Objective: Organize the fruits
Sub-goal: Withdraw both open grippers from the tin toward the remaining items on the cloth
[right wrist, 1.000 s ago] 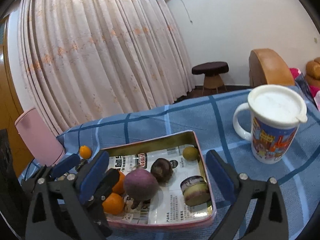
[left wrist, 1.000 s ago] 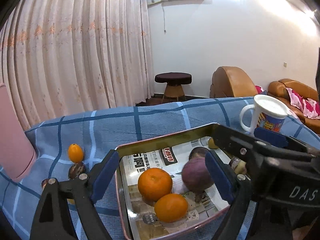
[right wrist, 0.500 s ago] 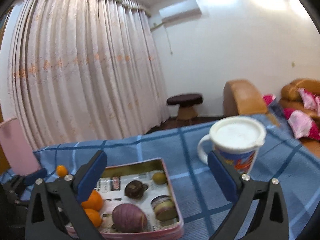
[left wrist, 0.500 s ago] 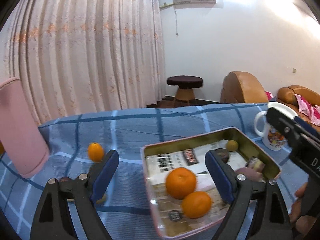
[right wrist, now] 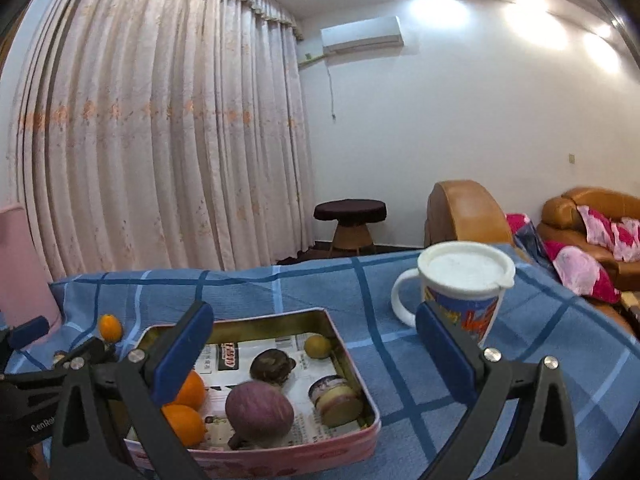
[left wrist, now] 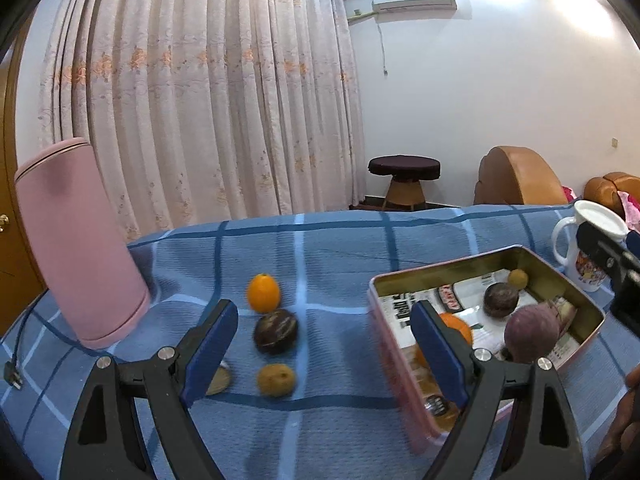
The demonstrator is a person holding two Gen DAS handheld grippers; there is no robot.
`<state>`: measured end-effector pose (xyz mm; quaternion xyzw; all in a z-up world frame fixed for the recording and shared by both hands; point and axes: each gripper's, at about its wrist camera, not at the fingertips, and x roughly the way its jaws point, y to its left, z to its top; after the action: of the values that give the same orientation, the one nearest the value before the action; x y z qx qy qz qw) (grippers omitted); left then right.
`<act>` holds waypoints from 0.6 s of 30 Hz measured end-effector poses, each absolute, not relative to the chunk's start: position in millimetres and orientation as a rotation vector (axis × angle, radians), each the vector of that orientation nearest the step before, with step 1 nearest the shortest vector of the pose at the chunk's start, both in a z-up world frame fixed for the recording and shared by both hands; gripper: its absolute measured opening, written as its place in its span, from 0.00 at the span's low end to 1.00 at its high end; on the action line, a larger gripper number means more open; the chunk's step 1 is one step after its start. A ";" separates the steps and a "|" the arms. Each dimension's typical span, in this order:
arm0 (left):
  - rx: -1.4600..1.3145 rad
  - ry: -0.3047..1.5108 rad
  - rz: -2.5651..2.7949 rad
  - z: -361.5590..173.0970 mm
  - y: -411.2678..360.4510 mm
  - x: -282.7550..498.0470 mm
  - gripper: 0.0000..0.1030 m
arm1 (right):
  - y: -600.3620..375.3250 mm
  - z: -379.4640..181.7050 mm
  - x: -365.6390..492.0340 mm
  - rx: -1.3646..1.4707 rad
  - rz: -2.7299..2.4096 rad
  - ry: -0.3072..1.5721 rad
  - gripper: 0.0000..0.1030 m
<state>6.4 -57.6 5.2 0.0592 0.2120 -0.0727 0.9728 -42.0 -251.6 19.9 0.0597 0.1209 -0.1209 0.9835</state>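
A pink tin (left wrist: 568, 276) (right wrist: 352, 354) lined with newspaper holds two oranges (right wrist: 188, 420), a purple fruit (right wrist: 259, 410) (left wrist: 531, 332), a dark fruit (right wrist: 272, 365), a small yellow-green fruit (right wrist: 318, 346) and a cut piece (right wrist: 335, 398). Left of the tin on the blue checked cloth lie a small orange (left wrist: 263, 293), a dark round fruit (left wrist: 276, 331) and a brownish fruit (left wrist: 276, 379). My left gripper (left wrist: 320, 352) is open and empty, just above and in front of these loose fruits. My right gripper (right wrist: 312, 348) is open and empty above the tin's near side.
A pink cylinder (left wrist: 80, 240) stands at the left with a black power cord (left wrist: 16, 360) beside it. A white lidded mug (right wrist: 460, 292) stands right of the tin. Curtains, a stool and brown sofas are beyond the table.
My left gripper has swung left from over the tin to the loose fruits. My right gripper has pulled back and risen from the tin. Both stayed open.
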 end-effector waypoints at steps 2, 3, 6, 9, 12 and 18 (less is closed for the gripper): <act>0.115 0.428 -0.143 4.7 -51.6 4.9 0.87 | -248.9 19.5 -44.9 0.121 -0.247 0.244 1.00; 0.112 0.426 -0.141 4.6 -48.8 3.9 0.87 | -246.8 19.6 -46.5 0.119 -0.250 0.243 1.00; 0.110 0.429 -0.136 3.7 -40.8 4.1 0.87 | -238.9 20.3 -51.0 0.121 -0.251 0.236 1.00; 0.120 0.430 -0.128 3.2 -35.3 3.3 0.87 | -229.9 19.2 -51.2 0.125 -0.242 0.244 1.00; 0.118 0.431 -0.124 3.1 -26.2 3.4 0.87 | -217.7 19.0 -50.6 0.125 -0.237 0.247 1.00; 0.122 0.449 -0.109 1.3 -6.6 7.4 0.87 | -197.0 17.7 -48.6 0.150 -0.207 0.260 1.00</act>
<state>7.4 -6.6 1.3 0.0602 0.2221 -0.0541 0.9716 -48.6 -197.0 17.7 0.0744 0.1295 -0.1030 0.9834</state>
